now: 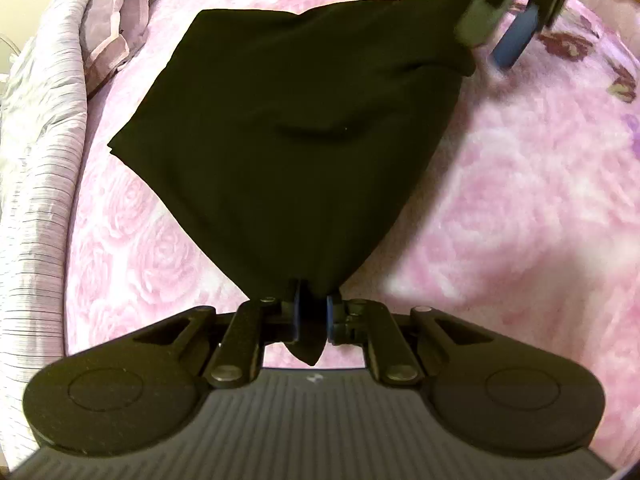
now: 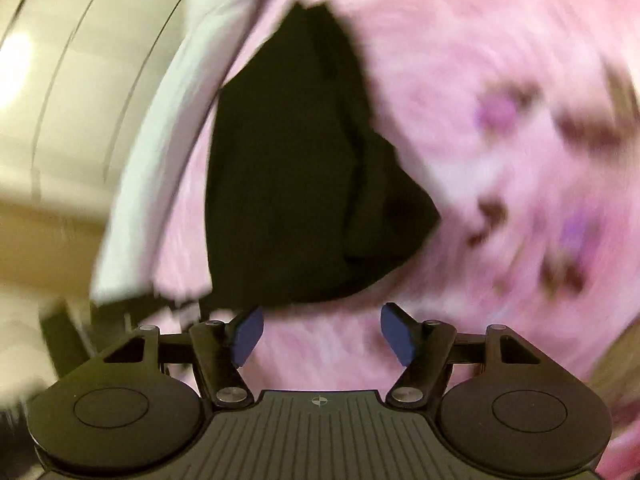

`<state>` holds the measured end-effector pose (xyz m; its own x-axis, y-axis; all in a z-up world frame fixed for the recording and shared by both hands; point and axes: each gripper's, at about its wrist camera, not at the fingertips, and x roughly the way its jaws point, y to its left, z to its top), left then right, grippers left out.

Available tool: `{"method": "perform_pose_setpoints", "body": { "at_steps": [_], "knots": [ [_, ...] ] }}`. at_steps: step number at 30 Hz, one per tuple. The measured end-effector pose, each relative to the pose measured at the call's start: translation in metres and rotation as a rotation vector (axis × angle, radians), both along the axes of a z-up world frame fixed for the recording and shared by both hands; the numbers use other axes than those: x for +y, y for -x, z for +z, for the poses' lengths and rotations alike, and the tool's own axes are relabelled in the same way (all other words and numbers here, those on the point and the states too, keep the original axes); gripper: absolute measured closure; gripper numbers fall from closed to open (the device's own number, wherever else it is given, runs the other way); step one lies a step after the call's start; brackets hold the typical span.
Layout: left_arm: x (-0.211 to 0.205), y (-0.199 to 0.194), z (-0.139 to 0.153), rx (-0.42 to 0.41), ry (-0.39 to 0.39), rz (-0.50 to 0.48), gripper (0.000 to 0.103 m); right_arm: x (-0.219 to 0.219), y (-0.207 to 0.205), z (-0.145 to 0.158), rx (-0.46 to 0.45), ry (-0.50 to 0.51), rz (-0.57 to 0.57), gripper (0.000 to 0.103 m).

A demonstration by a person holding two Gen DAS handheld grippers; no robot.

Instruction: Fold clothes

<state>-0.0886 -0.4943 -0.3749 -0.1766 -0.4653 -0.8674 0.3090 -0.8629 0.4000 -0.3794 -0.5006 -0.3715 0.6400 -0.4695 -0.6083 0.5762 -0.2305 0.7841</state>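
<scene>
The left gripper [image 1: 311,316] has its jaws drawn narrow and clamped on a corner of the black garment [image 1: 288,140]. A small point of fabric hangs out behind the blue pads [image 1: 297,312], toward the camera. Ahead of the jaws, the garment fans out wide and lies over the pink rose-patterned blanket [image 1: 520,200] on the bed. The cloth shows soft creases near its middle and along its far right edge.

The right gripper [image 2: 322,334] has its jaws standing wide, with nothing between its blue pads [image 2: 248,334]. Only pink blanket [image 2: 480,60] shows in the gap. The black garment [image 2: 288,184] lies just ahead of these jaws and slightly to their left, its near edge close to the left pad but not gripped. This view is blurred by motion, so fine detail of the folds cannot be told.

In the left wrist view, the right gripper [image 1: 512,28] appears at the far right corner of the garment, blurred, just beside the cloth edge.

Left of the left jaws, a pale striped quilt [image 1: 44,180] runs along the edge of the bed. A crumpled lilac cloth [image 1: 120,24] lies beyond the garment's far left corner. Left of the right jaws, a cream panelled surface [image 2: 60,100] stands beyond the bed.
</scene>
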Motion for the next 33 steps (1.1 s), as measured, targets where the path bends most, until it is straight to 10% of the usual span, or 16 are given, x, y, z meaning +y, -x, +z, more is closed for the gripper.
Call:
{"method": "perform_pose_setpoints", "body": {
  "at_steps": [2, 4, 8, 17, 28, 33],
  "knots": [
    [0.002, -0.001, 0.003, -0.003, -0.001, -0.007, 0.094, 0.002, 0.002, -0.014, -0.079, -0.022, -0.120, 0.035],
    [0.005, 0.002, 0.005, -0.007, 0.003, -0.019, 0.094, 0.004, 0.004, -0.028, -0.157, -0.045, -0.241, 0.081],
    [0.021, 0.028, 0.018, 0.011, 0.000, -0.080, 0.095, -0.015, 0.032, 0.006, -0.106, -0.041, -0.213, 0.091],
    [0.039, 0.192, 0.048, 0.231, -0.077, -0.043, 0.095, -0.119, 0.154, 0.057, 0.191, 0.051, -0.040, 0.092],
    [-0.003, 0.276, 0.017, 0.202, -0.145, 0.010, 0.095, -0.248, 0.200, 0.013, 0.224, 0.065, 0.157, 0.091],
    [-0.002, 0.272, 0.014, 0.190, -0.186, -0.022, 0.090, -0.211, 0.217, 0.014, 0.184, 0.074, -0.035, 0.049]
  ]
}}
